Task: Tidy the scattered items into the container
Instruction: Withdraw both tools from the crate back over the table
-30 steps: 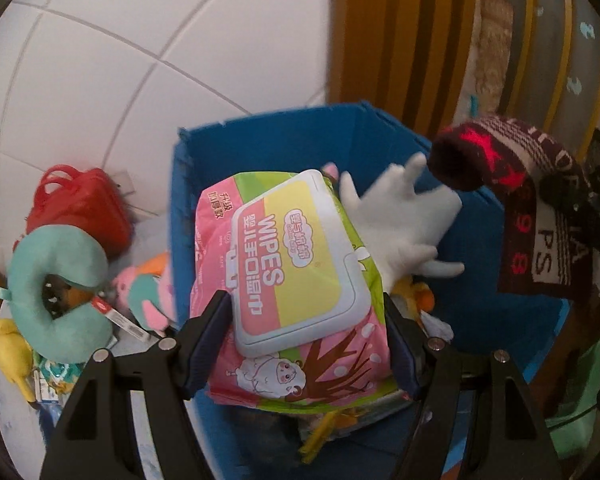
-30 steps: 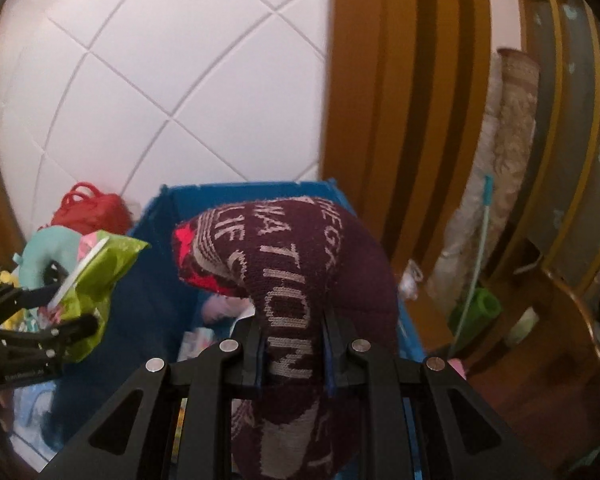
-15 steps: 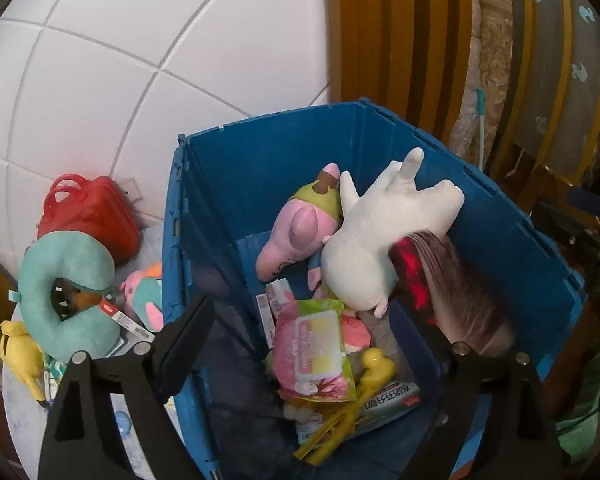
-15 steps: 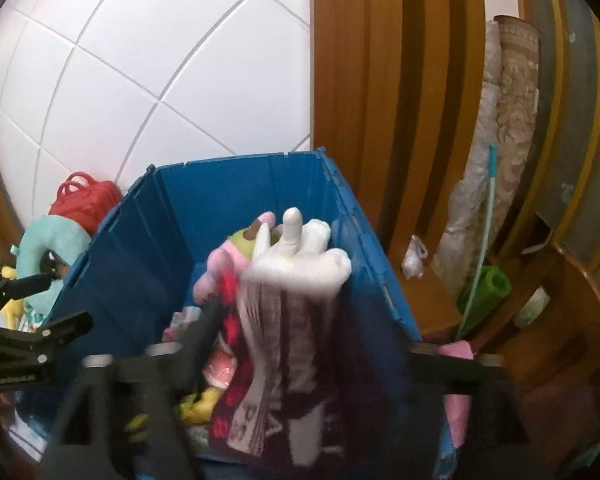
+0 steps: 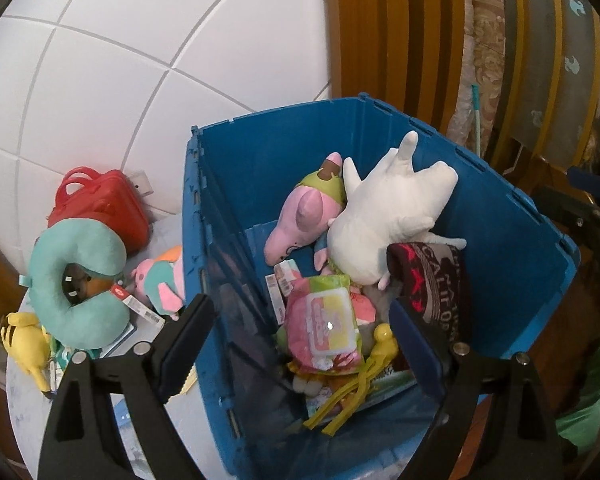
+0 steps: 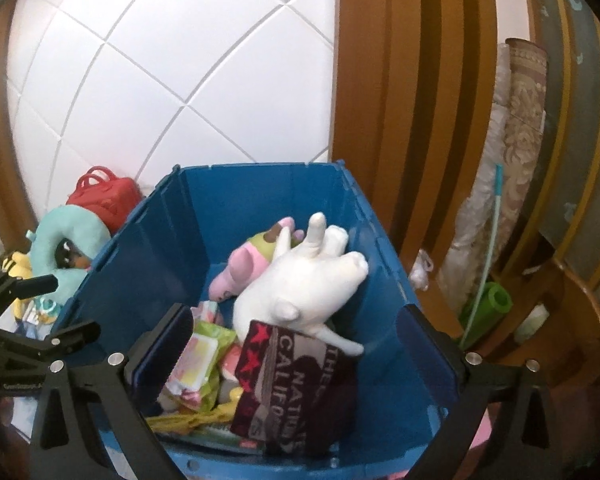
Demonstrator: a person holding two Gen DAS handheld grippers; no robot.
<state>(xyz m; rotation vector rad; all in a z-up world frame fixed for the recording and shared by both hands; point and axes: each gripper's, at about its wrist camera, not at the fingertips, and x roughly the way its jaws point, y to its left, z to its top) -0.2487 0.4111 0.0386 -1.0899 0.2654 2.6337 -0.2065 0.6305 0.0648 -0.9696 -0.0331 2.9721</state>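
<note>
Wipes pack (image 5: 327, 325) and maroon knit hat (image 6: 300, 384) lie inside blue bin (image 5: 512, 240), near its front wall, beside white plush (image 5: 388, 216). Left gripper (image 5: 304, 344) wide, empty; right gripper (image 6: 296, 352) jaws just opened wide, empty. Teal neck pillow (image 5: 76, 276) outside bin's left wall.

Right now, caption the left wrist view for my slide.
Open left claw above the blue bin, where the wipes pack and knit hat lie among plush toys.

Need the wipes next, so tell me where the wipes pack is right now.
The wipes pack lies inside the blue bin, low in the left wrist view, between the white plush above and the yellow toy at its right.
</note>
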